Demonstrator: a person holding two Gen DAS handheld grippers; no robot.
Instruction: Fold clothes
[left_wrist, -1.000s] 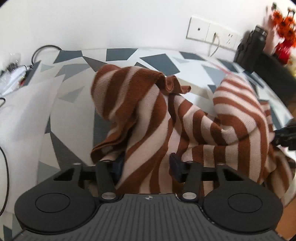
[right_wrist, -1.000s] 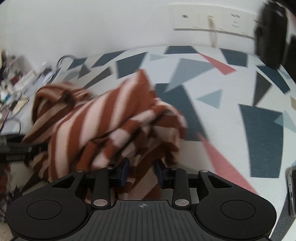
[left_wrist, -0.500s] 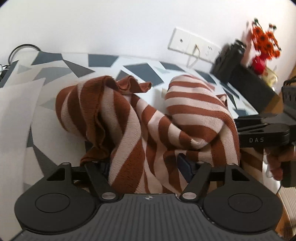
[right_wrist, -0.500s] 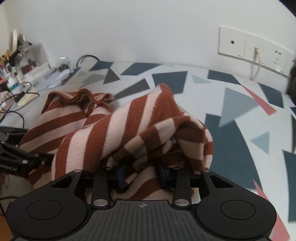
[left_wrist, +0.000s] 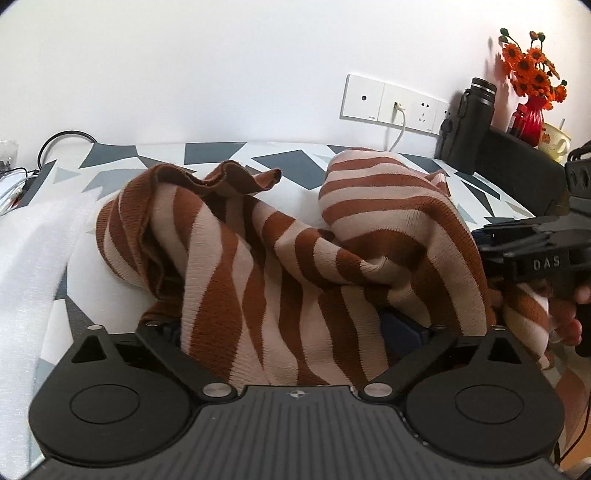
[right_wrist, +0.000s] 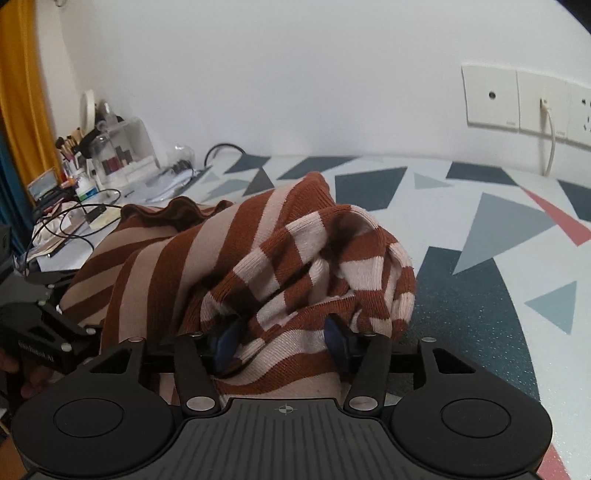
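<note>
Left wrist view: left hand-held gripper (left_wrist: 291, 328) just spread wide — striped sweater (left_wrist: 295, 251) draped loose between; right hand-held gripper (right_wrist: 282, 338) also opening, sweater bunched between.

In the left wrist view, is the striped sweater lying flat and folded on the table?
No: the striped sweater sits in a rumpled heap on the table, its ruffled hem standing up at the back.

A white wall (left_wrist: 221, 74) with socket plates (left_wrist: 391, 99) rises behind the triangle-patterned tabletop (right_wrist: 480, 221).
</note>
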